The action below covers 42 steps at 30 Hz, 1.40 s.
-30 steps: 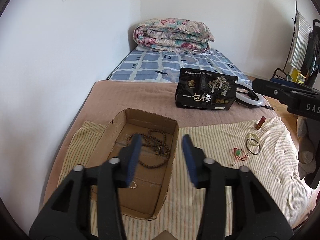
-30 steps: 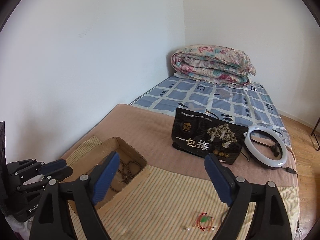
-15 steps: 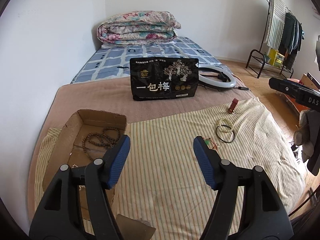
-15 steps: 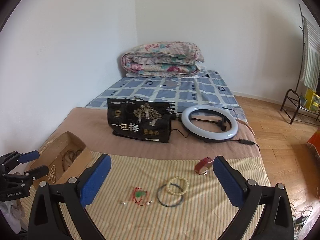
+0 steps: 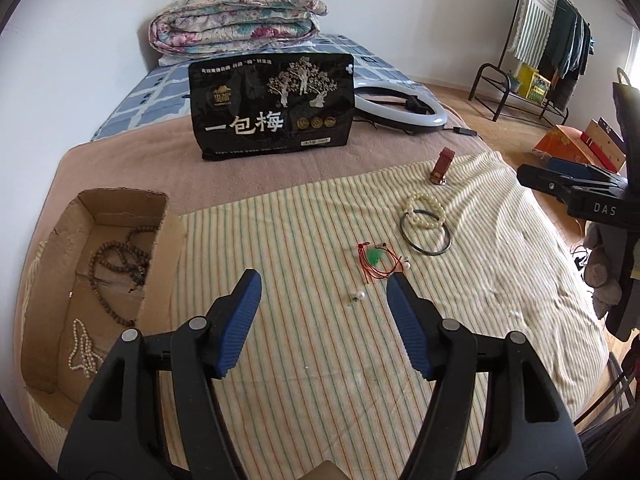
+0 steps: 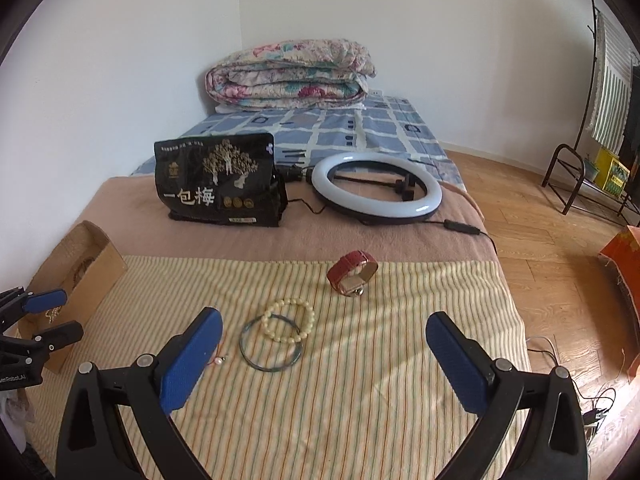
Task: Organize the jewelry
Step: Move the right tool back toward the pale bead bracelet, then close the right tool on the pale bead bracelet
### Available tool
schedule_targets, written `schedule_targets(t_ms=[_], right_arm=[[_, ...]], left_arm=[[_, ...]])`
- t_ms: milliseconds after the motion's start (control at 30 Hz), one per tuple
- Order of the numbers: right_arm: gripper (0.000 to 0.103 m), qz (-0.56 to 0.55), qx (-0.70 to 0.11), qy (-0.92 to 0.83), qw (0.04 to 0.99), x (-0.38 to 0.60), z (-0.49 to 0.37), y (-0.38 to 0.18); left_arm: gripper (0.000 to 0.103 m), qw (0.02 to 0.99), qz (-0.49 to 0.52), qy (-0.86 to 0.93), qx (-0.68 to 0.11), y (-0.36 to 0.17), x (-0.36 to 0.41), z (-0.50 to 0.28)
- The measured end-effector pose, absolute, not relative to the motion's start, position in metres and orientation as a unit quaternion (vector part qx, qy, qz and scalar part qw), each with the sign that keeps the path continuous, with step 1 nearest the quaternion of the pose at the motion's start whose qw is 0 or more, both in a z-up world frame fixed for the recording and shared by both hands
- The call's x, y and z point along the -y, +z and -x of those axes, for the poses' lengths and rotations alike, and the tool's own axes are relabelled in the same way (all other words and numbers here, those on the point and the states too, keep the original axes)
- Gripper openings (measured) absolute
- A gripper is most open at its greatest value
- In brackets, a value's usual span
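My left hand-held gripper (image 5: 324, 280) hangs open and empty over the striped cloth (image 5: 280, 240); a second ago it sat above the cardboard box (image 5: 60, 248), and now that box lies off to its left, with the brown bead necklace (image 5: 116, 256) and a small pearl strand (image 5: 82, 344) resting inside it. Just beyond the left fingertips lies the red cord with the green charm (image 5: 376, 258), its right end beside the right fingertip; a loose pearl (image 5: 360, 295) sits between the open fingers, closer than before.

My right hand-held gripper (image 6: 324, 324) is also open wide and holds nothing; it has swung away from the box, which now shows only at the far left edge of its view. Between its fingers, further out from the box, lie the cream bead bracelet (image 6: 289, 320) overlapping the dark bangle (image 6: 271, 344); the red-strapped watch (image 6: 352, 272) stands on its side beyond them, apart from both.

Behind the cloth, farther from the box, the black snack bag (image 6: 218, 180) stands upright on the bed (image 6: 240, 236), with the ring light (image 6: 376, 188) lying flat beside it.
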State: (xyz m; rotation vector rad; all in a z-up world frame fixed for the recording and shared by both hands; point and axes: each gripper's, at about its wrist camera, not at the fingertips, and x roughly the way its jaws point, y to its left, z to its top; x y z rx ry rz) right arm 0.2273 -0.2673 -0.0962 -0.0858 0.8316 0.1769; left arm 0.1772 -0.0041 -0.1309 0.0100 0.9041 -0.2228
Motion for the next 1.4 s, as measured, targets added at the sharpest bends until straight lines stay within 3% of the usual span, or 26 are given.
schedule_targets(t_ms=[167,333,467,867,1067,1300,1400], right_arm=[[0.101,0.045,-0.425,0.082,0.900,0.272,-0.246,-0.123],[0.088,0.041,-0.460,0.092,0.882,0.270,-0.258,-0.155],[0.085,0.046,-0.481,0.112,0.868,0.260,-0.260,-0.179],[0.083,0.073,-0.485,0.136,0.861,0.240,-0.271,-0.200],[0.074,0.042,-0.487,0.124,0.863,0.247,-0.292,-0.200],[0.050,0.015,-0.504,0.103,0.857,0.254,-0.313,-0.212],[0.048,0.022,-0.505,0.102,0.857,0.252,-0.316,-0.215]], left_arm=[[0.054,0.881,-0.005,-0.121,-0.458,-0.154,0.013,-0.186],[0.041,0.871,-0.015,-0.130,-0.473,-0.178,0.021,-0.196],[0.029,0.862,-0.020,-0.146,-0.484,-0.194,0.027,-0.202],[0.023,0.851,-0.026,-0.165,-0.498,-0.217,0.038,-0.214],[0.017,0.850,-0.021,-0.171,-0.498,-0.221,0.041,-0.218],[0.015,0.849,-0.024,-0.174,-0.499,-0.225,0.042,-0.221],[0.015,0.848,-0.028,-0.175,-0.499,-0.227,0.044,-0.222]])
